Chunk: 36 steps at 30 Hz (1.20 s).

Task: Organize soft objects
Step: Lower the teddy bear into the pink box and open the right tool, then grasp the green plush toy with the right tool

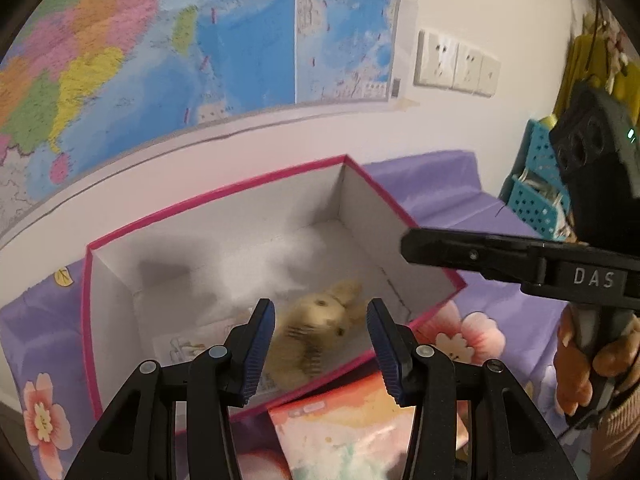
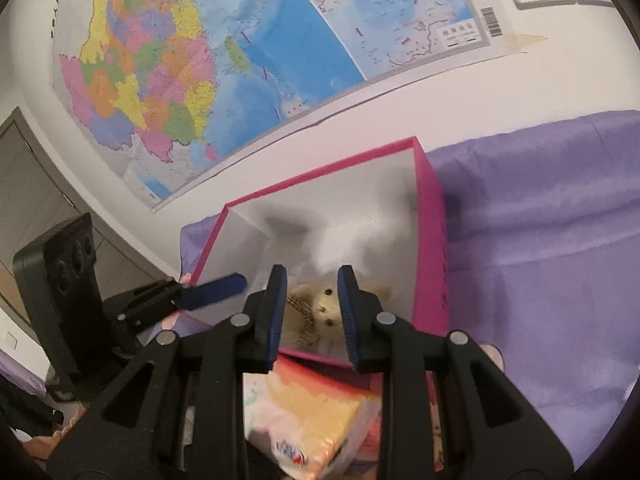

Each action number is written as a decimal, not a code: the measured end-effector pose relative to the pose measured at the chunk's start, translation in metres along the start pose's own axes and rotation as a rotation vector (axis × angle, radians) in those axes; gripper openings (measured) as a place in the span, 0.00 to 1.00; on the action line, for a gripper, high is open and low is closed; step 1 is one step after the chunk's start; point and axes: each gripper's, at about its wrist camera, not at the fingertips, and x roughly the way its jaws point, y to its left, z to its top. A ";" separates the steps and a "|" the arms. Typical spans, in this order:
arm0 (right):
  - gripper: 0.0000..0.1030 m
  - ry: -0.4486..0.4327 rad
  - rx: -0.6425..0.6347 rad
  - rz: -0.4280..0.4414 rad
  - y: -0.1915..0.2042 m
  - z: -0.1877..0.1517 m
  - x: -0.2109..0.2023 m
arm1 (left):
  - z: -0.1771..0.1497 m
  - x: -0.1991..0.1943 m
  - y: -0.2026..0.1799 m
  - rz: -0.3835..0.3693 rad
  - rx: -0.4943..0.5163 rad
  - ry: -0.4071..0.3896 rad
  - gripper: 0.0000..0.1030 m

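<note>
A small tan plush bear (image 1: 320,320) lies inside an open pink-rimmed box (image 1: 224,194), near its front wall, beside a blurred white fluffy mass (image 1: 280,256). My left gripper (image 1: 320,308) hangs open above the box's front edge, the bear showing through the gap, nothing between the pads. From the right, my right gripper (image 1: 412,244) reaches over the box's right corner. In the right wrist view the right gripper (image 2: 312,276) stands open with the bear (image 2: 320,308) beyond it. The left gripper (image 2: 236,282) is over the box's (image 2: 320,172) left edge. A pastel tissue pack (image 2: 316,412) lies before the box.
A purple floral cloth (image 1: 440,176) covers the table. Teal baskets (image 1: 536,184) stand at the far right. A wall map (image 1: 160,60) and sockets (image 1: 456,62) are behind the box. A person's hand (image 1: 580,360) holds the right gripper's handle. The tissue pack (image 1: 344,432) touches the box front.
</note>
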 end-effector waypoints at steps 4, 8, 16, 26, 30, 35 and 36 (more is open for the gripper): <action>0.30 -0.009 -0.029 0.030 0.008 -0.010 -0.026 | -0.006 -0.022 0.001 -0.031 -0.010 -0.054 0.48; 0.40 -0.033 -0.064 0.069 0.024 -0.021 -0.055 | -0.018 -0.051 -0.001 -0.075 -0.012 -0.105 0.49; 0.50 -0.023 -0.168 0.065 0.064 -0.052 -0.097 | -0.048 -0.086 -0.019 -0.154 0.023 -0.151 0.50; 0.57 0.097 -0.130 -0.073 0.052 -0.108 -0.099 | -0.087 -0.090 -0.042 -0.209 0.043 -0.112 0.50; 0.58 0.160 -0.085 -0.139 0.036 -0.128 -0.087 | -0.099 -0.087 -0.048 -0.243 0.038 -0.093 0.50; 0.63 0.215 -0.035 -0.163 0.020 -0.148 -0.071 | -0.110 -0.081 -0.057 -0.274 0.051 -0.060 0.50; 0.65 0.220 -0.034 -0.178 0.019 -0.150 -0.068 | -0.112 -0.080 -0.058 -0.279 0.052 -0.056 0.50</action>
